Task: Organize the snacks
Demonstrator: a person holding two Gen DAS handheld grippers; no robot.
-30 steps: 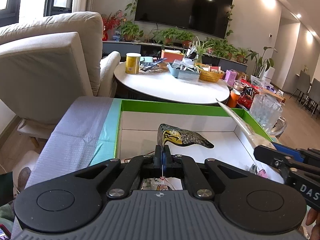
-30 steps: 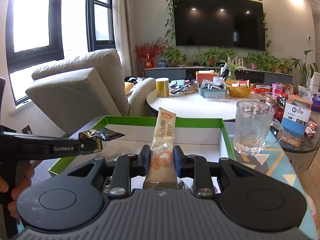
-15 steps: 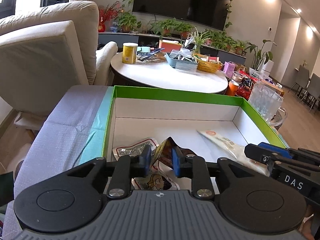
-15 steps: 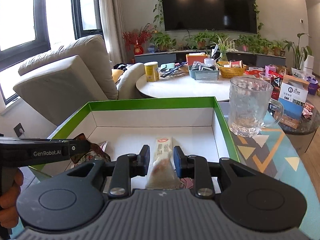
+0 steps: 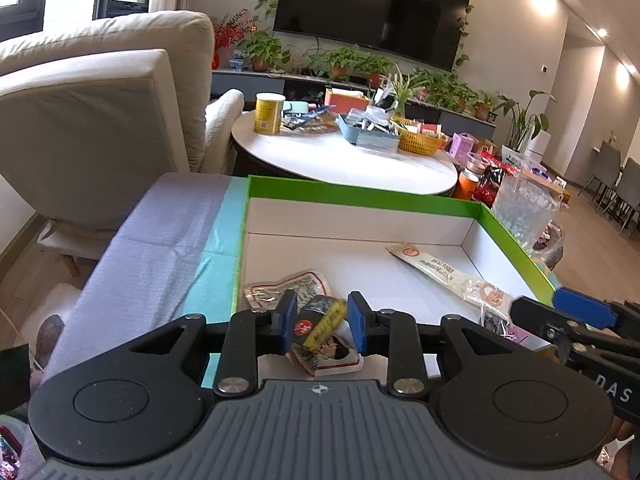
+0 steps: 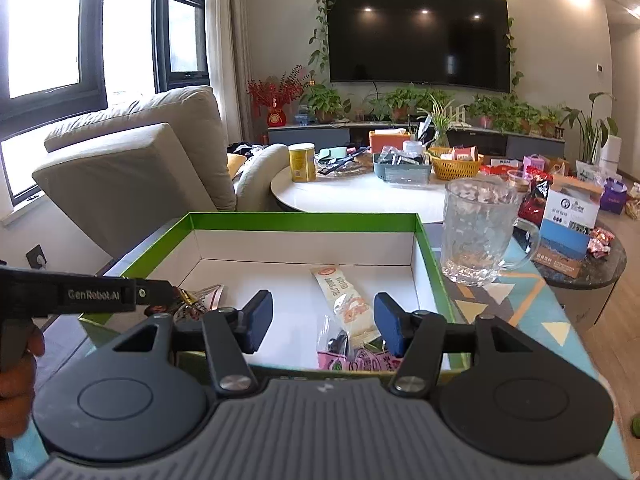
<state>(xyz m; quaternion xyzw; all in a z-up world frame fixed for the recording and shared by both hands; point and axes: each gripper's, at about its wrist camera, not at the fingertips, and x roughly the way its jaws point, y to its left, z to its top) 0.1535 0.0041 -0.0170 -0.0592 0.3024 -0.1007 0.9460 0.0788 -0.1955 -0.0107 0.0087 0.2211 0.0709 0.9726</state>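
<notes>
A green-rimmed white box (image 5: 360, 196) (image 6: 304, 222) holds several snack packets. My left gripper (image 5: 322, 326) is open just above the box's near left corner; a dark and yellow packet (image 5: 322, 318) lies loose between its fingers, on top of other packets (image 5: 290, 288). My right gripper (image 6: 322, 322) is open and empty over the box's near right. A long beige packet (image 6: 344, 298) (image 5: 444, 276) lies flat in the box beyond it. Pink packets (image 6: 360, 360) lie below the right fingers.
A glass mug (image 6: 478, 232) stands right of the box on the patterned cloth. A round white table (image 5: 344, 156) with a yellow can, baskets and clutter is behind. A beige armchair (image 5: 100, 116) is on the left. A blue and white carton (image 6: 568, 228) sits far right.
Both grippers lowered into the box and opened. The left let go of the dark and yellow packet; the right let go of the long beige packet, which now lies flat.
</notes>
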